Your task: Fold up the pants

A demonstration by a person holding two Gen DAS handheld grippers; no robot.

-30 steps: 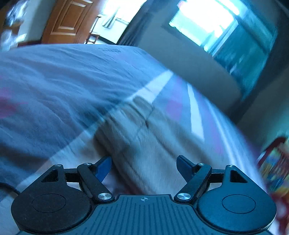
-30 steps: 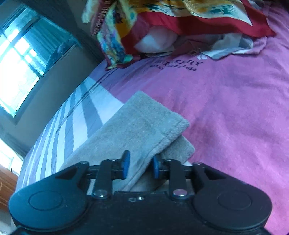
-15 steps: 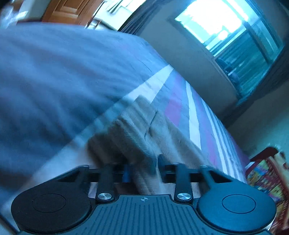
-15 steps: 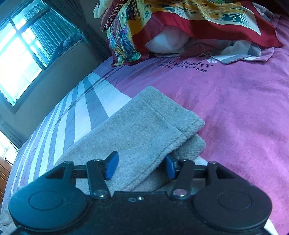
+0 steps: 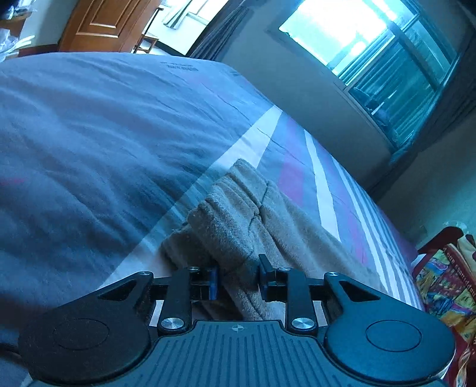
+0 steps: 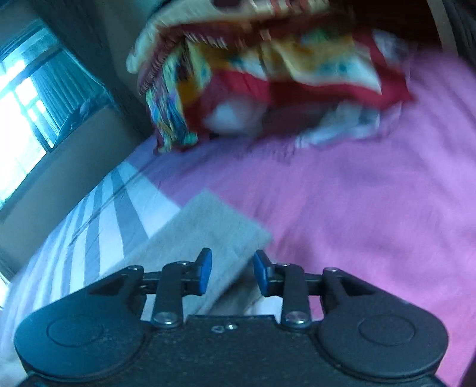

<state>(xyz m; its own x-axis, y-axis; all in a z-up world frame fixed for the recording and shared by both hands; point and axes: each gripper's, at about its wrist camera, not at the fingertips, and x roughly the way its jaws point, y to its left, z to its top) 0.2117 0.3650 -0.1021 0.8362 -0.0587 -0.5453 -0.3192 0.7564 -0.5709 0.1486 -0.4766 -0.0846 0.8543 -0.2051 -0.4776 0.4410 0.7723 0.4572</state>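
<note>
The grey-beige fleece pants [image 5: 238, 214] lie folded lengthwise on the bed. In the left wrist view their waistband end is bunched and lifted, and my left gripper [image 5: 236, 272] is shut on that edge of the cloth. In the right wrist view the leg end of the pants [image 6: 208, 226] lies flat on the cover. My right gripper [image 6: 229, 268] is partly open just above it, with cloth between and under the blue pads [image 6: 205, 269]; it grips nothing that I can see. This view is blurred.
The bed cover is blue-grey [image 5: 89, 134] on the left, striped in the middle and pink [image 6: 372, 208] on the right. A colourful red and yellow blanket pile [image 6: 267, 65] lies at the head. A window [image 5: 372, 38] and a wooden door [image 5: 104, 23] are behind.
My left gripper went from wide open to shut on the waistband edge and raised it. My right gripper opened and then narrowed again, and its view swung up and blurred.
</note>
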